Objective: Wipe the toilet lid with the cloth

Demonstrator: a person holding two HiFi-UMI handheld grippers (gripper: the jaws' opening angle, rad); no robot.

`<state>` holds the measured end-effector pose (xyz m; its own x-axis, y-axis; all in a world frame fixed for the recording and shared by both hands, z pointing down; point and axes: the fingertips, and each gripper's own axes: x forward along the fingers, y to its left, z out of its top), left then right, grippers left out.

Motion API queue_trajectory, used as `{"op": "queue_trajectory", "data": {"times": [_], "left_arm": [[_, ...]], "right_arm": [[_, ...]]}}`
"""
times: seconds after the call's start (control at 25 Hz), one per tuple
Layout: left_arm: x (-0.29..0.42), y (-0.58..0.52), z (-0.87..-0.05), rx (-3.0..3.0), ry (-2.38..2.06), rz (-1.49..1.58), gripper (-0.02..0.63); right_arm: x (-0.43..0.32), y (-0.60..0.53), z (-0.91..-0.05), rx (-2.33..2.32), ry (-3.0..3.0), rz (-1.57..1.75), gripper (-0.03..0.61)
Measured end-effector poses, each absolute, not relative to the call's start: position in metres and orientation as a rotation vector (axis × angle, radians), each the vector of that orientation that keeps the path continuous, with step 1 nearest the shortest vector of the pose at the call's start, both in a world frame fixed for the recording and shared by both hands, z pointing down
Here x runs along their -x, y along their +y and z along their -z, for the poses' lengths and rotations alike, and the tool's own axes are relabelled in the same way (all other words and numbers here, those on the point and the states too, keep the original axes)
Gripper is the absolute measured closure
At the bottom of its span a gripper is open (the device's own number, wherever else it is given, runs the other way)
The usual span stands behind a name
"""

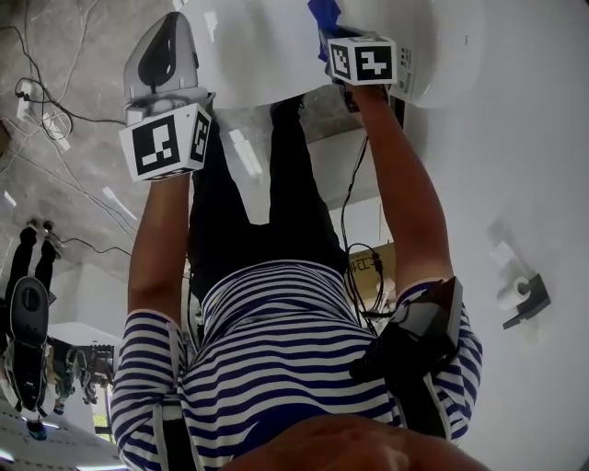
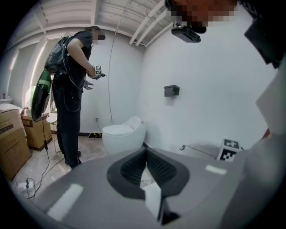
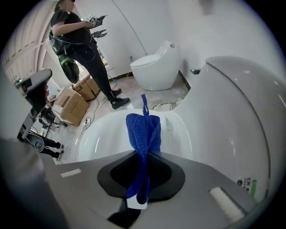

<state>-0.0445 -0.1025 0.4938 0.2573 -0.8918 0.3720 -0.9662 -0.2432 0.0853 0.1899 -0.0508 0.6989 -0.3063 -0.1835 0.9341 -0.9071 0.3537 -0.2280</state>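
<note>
— Where's the cloth?

— Pinched in my right claw [image 3: 142, 176]. The blue cloth [image 3: 143, 134] stands up from between the jaws in a folded bunch, with a thin loop at its far tip. From the head view, only a blue corner of the cloth [image 1: 324, 14] shows past the claw's cube [image 1: 363, 60].

— And the lid?

— The lid [image 3: 237, 107] is raised, a wide white curve on the right of the cloth. The cloth shows against the white seat [image 3: 103, 138], left of the lid. I cannot tell whether it touches either one.

— Your left claw?

— My left claw [image 2: 145, 176] has its jaws pressed together with nothing between them. I hold it up on the left, level with the right one. Its view looks out at the far wall [image 2: 210, 89].

— What else is out there?

— A second toilet [image 3: 158, 67] stands far off by that wall. Another person [image 3: 80, 40] in dark clothes stands to its left, also holding claws. Cardboard boxes [image 3: 76, 100] sit on the floor near that person's feet.
</note>
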Motion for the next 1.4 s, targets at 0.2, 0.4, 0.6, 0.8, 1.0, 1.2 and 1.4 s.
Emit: {"op": "queue_trajectory", "data": {"times": [0.2, 0.4, 0.6, 0.8, 1.0, 1.2, 1.4], "left_arm": [[0.021, -0.102, -0.505, -2.252, -1.687, -0.375, 0.611], [0.014, -0.099, -0.523, -2.241, -1.677, -0.377, 0.612], [0.017, -0.095, -0.53, -2.224, -1.675, -0.39, 0.611], [0.026, -0.094, -0.523, -2.225, -1.685, -0.383, 0.611], [0.051, -0.088, -0.516, -2.209, -1.72, -0.376, 0.611], [0.084, -0.077, -0.514, -2.18, -1.767, -0.376, 0.611], [0.123, -0.065, -0.517, -2.136, -1.817, -0.379, 0.611]], "right_arm": [[-0.213, -0.038, -0.723, -0.954, -1.689, -1.025, 0.532], [-0.211, -0.036, -0.753, -0.931, -1.674, -1.038, 0.532], [-0.208, -0.036, -0.756, -0.931, -1.674, -1.051, 0.532], [-0.197, -0.033, -0.752, -0.915, -1.673, -1.047, 0.532], [-0.158, -0.021, -0.751, -0.863, -1.698, -1.053, 0.532], [-0.104, -0.005, -0.755, -0.784, -1.734, -1.04, 0.532], [-0.049, 0.005, -0.761, -0.717, -1.77, -1.03, 0.532]]}}
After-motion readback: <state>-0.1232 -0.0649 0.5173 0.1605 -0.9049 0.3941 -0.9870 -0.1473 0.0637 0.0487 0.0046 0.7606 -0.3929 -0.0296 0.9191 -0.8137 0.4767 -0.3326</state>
